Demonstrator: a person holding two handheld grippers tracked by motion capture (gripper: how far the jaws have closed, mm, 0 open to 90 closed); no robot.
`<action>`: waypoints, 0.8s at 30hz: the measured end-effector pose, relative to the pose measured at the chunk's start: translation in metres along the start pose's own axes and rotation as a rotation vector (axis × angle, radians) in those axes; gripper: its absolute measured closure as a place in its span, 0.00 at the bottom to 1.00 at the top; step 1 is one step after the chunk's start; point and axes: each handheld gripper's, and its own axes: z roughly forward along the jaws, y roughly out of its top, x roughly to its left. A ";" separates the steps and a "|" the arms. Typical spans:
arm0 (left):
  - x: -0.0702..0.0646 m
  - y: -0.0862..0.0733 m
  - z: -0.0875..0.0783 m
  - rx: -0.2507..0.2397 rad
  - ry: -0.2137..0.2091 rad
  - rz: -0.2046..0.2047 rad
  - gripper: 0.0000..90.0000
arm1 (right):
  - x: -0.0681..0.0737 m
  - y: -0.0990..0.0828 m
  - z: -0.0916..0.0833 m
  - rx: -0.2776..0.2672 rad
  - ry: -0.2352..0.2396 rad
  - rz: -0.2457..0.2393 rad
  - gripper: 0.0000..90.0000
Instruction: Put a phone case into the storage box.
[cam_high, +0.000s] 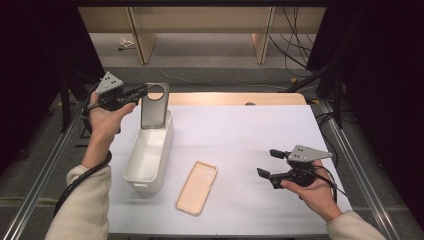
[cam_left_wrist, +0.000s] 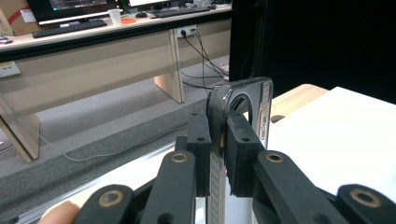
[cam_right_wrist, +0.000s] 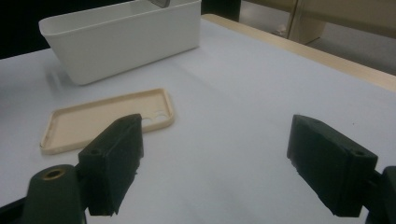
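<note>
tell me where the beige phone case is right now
In the high view the beige phone case lies flat on the table, just right of the white bin, left of the right gripper.

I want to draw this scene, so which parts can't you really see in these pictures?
- Phone: lower end hidden inside the white bin, high view.
- Phone, left gripper view: the left gripper covers its lower part.
- Bin floor: its wall hides it, right gripper view.
- Beige phone case: one corner behind a jaw of the right gripper.
</note>
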 end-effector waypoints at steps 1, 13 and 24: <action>0.000 0.000 0.001 0.003 0.000 0.000 0.90 | 0.000 0.000 0.000 0.000 0.000 0.000 0.21; 0.005 -0.002 0.013 0.034 -0.004 0.001 0.90 | 0.000 0.000 0.000 0.001 0.000 0.000 0.22; 0.011 -0.011 0.023 0.057 0.005 -0.027 0.90 | -0.001 -0.001 0.000 0.001 0.001 0.001 0.22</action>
